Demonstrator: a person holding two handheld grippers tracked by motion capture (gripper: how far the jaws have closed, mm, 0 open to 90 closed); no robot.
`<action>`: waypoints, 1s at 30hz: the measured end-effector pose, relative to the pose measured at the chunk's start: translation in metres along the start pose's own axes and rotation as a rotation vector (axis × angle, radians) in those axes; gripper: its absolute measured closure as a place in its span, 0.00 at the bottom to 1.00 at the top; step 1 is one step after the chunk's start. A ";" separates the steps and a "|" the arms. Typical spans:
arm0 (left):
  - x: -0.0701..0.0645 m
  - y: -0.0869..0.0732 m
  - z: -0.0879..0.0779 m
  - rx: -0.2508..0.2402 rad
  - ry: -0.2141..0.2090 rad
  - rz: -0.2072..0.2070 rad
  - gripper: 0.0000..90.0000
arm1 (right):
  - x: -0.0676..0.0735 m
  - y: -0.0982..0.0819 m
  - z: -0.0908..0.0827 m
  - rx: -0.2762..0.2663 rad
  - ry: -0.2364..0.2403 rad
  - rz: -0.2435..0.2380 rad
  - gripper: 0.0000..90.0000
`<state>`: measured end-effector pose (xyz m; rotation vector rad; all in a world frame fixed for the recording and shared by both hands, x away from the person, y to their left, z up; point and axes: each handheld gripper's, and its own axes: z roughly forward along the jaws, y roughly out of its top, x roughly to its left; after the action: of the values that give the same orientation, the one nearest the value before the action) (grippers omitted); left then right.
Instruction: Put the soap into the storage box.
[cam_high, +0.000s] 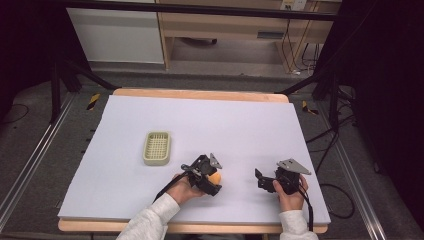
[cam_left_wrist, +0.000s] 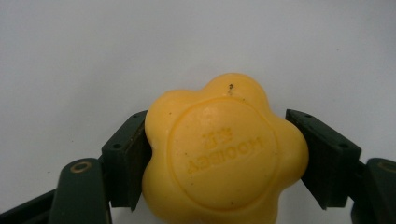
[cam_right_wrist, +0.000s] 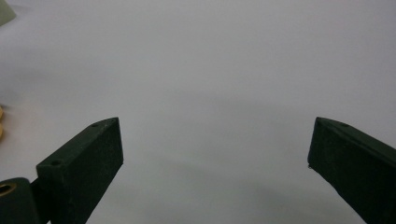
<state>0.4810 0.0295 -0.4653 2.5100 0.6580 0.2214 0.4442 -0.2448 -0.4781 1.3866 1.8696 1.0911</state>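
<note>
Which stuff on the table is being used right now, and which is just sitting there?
In use:
- yellow flower-shaped soap, squeezed between the jaws of the left tool

Just sitting there:
- pale slotted dish, apart from both hands
- right tool, jaws wide open with nothing between them

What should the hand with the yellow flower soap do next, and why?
Probably lift it gently. The left gripper is shut on the yellow flower-shaped soap, pads touching both sides, and the soap seems to rest on the white table. The slotted basket nearby looks a likely goal.
</note>
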 end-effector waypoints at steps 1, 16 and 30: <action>0.000 0.000 0.000 -0.001 0.001 0.001 0.29 | 0.000 0.000 0.000 0.000 0.000 0.000 0.04; 0.003 -0.003 -0.015 -0.027 0.002 0.011 0.29 | -0.001 0.000 -0.002 -0.006 -0.001 0.005 0.04; 0.024 -0.032 -0.059 -0.044 0.014 -0.016 0.29 | -0.001 0.000 -0.002 -0.006 0.007 0.016 0.05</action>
<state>0.4718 0.0918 -0.4318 2.4624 0.6720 0.2450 0.4428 -0.2466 -0.4767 1.3986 1.8615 1.1096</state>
